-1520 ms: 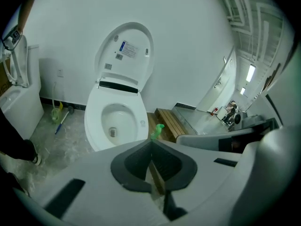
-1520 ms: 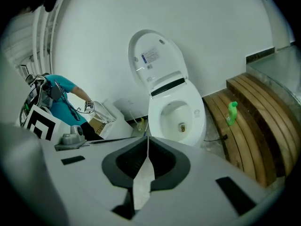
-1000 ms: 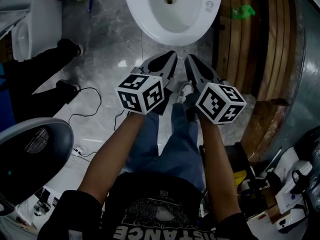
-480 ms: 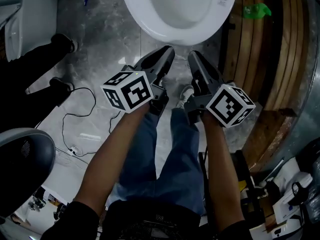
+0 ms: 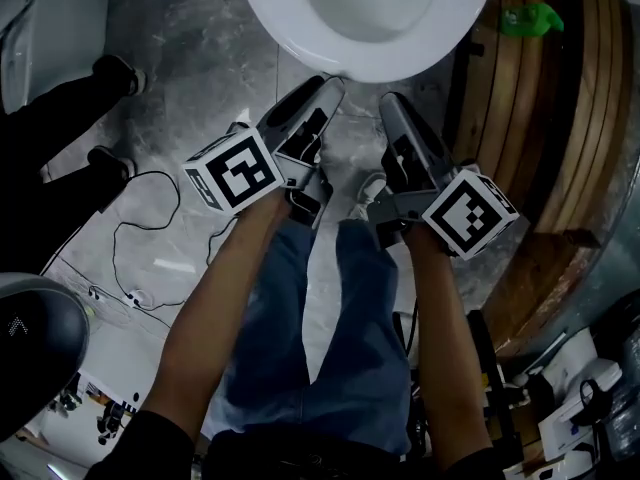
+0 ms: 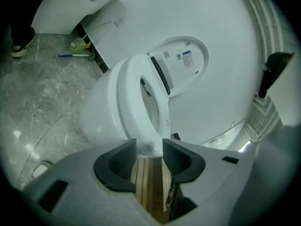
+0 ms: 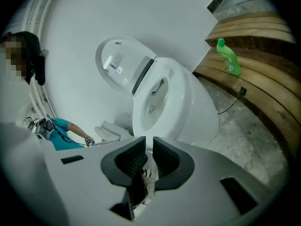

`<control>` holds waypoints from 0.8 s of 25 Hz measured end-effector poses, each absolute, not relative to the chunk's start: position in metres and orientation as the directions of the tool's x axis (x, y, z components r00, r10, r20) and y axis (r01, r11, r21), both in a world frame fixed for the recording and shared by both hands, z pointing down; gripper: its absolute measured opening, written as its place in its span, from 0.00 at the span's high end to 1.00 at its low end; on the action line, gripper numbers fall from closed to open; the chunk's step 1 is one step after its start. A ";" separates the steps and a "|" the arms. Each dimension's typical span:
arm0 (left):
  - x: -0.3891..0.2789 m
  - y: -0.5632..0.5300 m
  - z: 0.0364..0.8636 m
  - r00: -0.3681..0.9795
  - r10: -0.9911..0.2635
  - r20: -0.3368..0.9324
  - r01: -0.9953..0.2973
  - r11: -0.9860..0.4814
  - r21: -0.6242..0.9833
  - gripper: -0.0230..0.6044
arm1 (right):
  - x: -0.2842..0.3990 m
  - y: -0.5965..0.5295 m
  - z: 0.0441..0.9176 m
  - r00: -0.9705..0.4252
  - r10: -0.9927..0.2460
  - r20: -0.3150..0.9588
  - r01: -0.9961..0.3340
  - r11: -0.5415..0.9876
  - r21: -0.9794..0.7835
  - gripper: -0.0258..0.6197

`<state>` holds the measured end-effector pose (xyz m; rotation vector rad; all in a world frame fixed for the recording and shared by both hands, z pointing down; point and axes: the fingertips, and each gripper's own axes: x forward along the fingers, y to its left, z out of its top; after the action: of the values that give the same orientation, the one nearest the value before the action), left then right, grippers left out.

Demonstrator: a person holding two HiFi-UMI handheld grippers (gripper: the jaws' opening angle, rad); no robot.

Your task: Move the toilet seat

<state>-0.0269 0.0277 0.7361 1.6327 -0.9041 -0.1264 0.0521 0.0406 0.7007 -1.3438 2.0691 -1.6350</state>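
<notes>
The white toilet [image 5: 360, 18] stands at the top of the head view, its lid [image 6: 181, 65] raised and its seat [image 6: 157, 105] lying on the bowl. My left gripper [image 5: 328, 90] points at the front rim. Its jaws have just been opening and now stand apart, with the front edge of the seat [image 6: 149, 145] showing between the two tips. No pad visibly presses on it. My right gripper [image 5: 390, 103] hovers just right of the left one, slightly short of the rim. The right gripper [image 7: 149, 147] is shut, with only a thin slit between its pads and nothing in it.
A curved wooden platform [image 5: 560, 118] runs along the right, with a green bottle [image 5: 530, 16] on it. A black cable [image 5: 140, 228] lies on the marble floor at left, near a bystander's dark shoes [image 5: 110, 68]. A blue pen [image 6: 73, 55] lies beside the toilet base.
Both grippers have come down and closer to the bowl's front rim. The left gripper's marker cube has rolled, and its jaws have parted.
</notes>
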 end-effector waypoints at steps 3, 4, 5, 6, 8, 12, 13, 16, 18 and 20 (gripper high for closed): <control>-0.025 0.028 0.740 0.696 -0.632 0.342 -0.414 0.036 0.910 0.66 | 0.053 0.040 0.708 -0.594 -0.730 0.337 -0.474 -0.020 -0.880 0.72; -0.025 0.029 0.741 0.695 -0.637 0.334 -0.399 0.045 0.916 0.65 | 0.054 0.041 0.711 -0.596 -0.731 0.333 -0.463 -0.026 -0.886 0.71; -0.025 0.029 0.742 0.694 -0.641 0.329 -0.388 0.053 0.920 0.65 | 0.054 0.041 0.713 -0.596 -0.732 0.331 -0.456 -0.030 -0.889 0.71; -0.025 0.030 0.743 0.693 -0.644 0.324 -0.378 0.057 0.924 0.64 | 0.055 0.040 0.715 -0.595 -0.734 0.327 -0.452 -0.031 -0.892 0.70; -0.024 0.029 0.743 0.699 -0.646 0.307 -0.362 0.051 0.931 0.63 | 0.056 0.038 0.718 -0.596 -0.739 0.313 -0.435 -0.030 -0.900 0.69; -0.020 0.027 0.742 0.713 -0.650 0.263 -0.316 0.036 0.948 0.61 | 0.057 0.031 0.723 -0.597 -0.748 0.289 -0.400 -0.034 -0.916 0.62; -0.019 0.027 0.742 0.714 -0.651 0.256 -0.310 0.034 0.950 0.61 | 0.057 0.030 0.724 -0.598 -0.749 0.285 -0.396 -0.034 -0.918 0.61; -0.015 0.023 0.743 0.713 -0.657 0.245 -0.296 0.034 0.955 0.61 | 0.058 0.026 0.728 -0.593 -0.752 0.288 -0.385 -0.049 -0.922 0.60; -0.013 0.019 0.744 0.709 -0.664 0.240 -0.283 0.043 0.958 0.61 | 0.060 0.026 0.733 -0.589 -0.752 0.297 -0.377 -0.069 -0.924 0.60; -0.011 0.016 0.746 0.706 -0.666 0.240 -0.274 0.055 0.960 0.61 | 0.061 0.025 0.738 -0.588 -0.749 0.306 -0.374 -0.083 -0.924 0.60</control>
<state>-0.0108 0.0162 0.7465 1.5306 -0.8016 -0.3519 0.0611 0.0252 0.7379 -1.2204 1.8863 -1.7174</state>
